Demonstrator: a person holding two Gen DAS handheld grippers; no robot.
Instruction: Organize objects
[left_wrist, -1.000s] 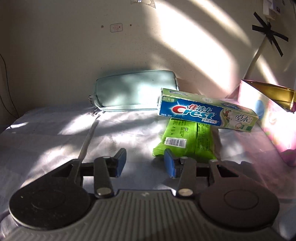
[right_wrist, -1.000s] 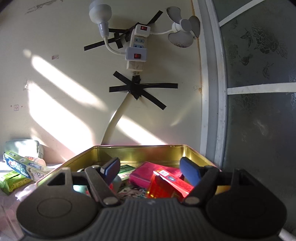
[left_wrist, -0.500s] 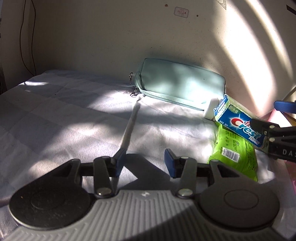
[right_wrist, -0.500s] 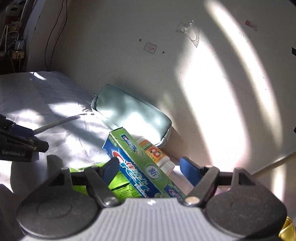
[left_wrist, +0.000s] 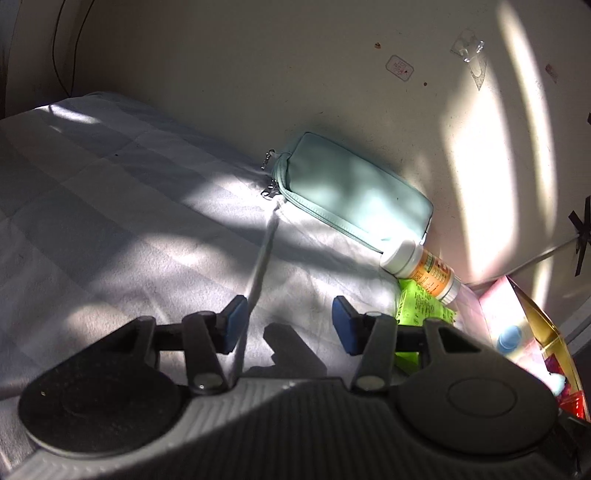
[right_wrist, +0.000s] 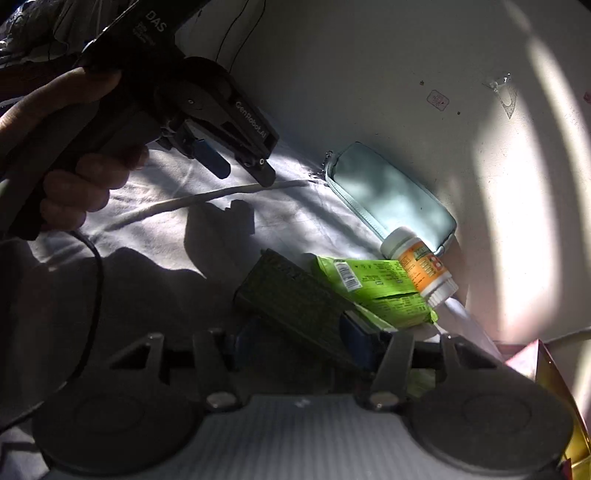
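My right gripper (right_wrist: 299, 338) is shut on the toothpaste box (right_wrist: 291, 295), which is in shadow and lifted off the green wipes pack (right_wrist: 373, 288). An orange-labelled pill bottle (right_wrist: 419, 266) lies against the pale green pouch (right_wrist: 388, 197) by the wall. My left gripper (left_wrist: 286, 323) is open and empty above the sheet, left of the wipes pack (left_wrist: 421, 308) and the bottle (left_wrist: 424, 271). It also shows in the right wrist view (right_wrist: 236, 170), held in a hand.
A pink and gold tin box (left_wrist: 532, 332) with items inside stands at the right by the wall. A white cord (left_wrist: 262, 258) runs across the grey bed sheet (left_wrist: 110, 221) to the pouch (left_wrist: 351, 192).
My right gripper has closed on the toothpaste box and raised it from the wipes pack, uncovering the pill bottle. My left gripper has swung left and back.
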